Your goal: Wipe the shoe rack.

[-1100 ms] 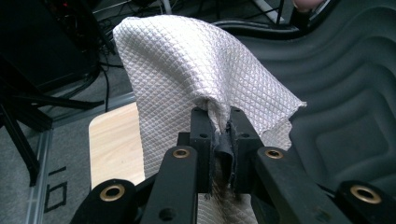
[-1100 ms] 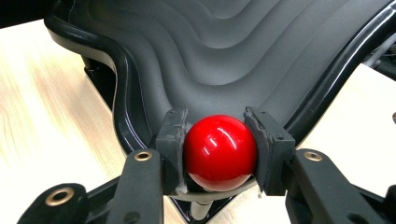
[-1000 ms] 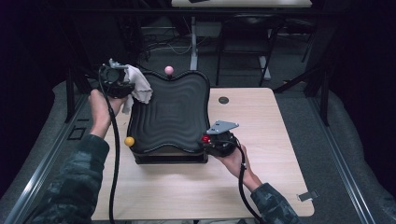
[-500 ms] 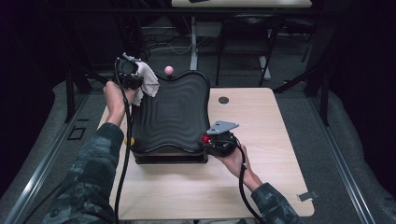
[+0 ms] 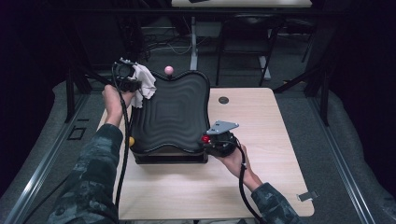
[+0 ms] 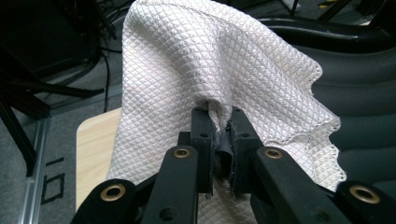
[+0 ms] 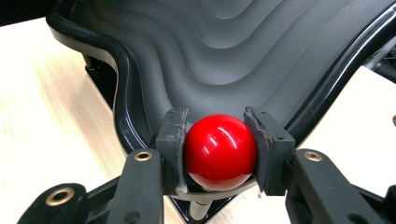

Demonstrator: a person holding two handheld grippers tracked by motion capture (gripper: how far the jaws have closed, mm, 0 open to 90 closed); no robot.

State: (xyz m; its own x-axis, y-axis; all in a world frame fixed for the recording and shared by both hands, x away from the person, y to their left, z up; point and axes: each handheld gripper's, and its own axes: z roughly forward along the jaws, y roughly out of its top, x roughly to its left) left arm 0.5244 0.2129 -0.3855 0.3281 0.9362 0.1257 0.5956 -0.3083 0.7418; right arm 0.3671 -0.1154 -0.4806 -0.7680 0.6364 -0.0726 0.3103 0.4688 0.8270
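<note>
The black tray (image 5: 175,116) with its rippled bed sits on the wooden table (image 5: 275,140), and everything else hangs around its rim. At the tray's far left corner the left gripper (image 5: 127,77) has its jaws pinched tight on a white cloth (image 6: 210,70), which drapes from the tips over that corner's raised edge. At the near right corner the right gripper (image 7: 218,140) is clamped on a red ball (image 7: 219,151), the ball sitting right at the lip where the rim curves round. A pink ball (image 5: 168,70) stands at the tray's far edge and a yellow ball (image 5: 131,140) just off its left side. Right of the tray the table lies bare and wide but for a small dark disc (image 5: 223,100); left of it only a narrow strip of wood remains before the table's edge.
</note>
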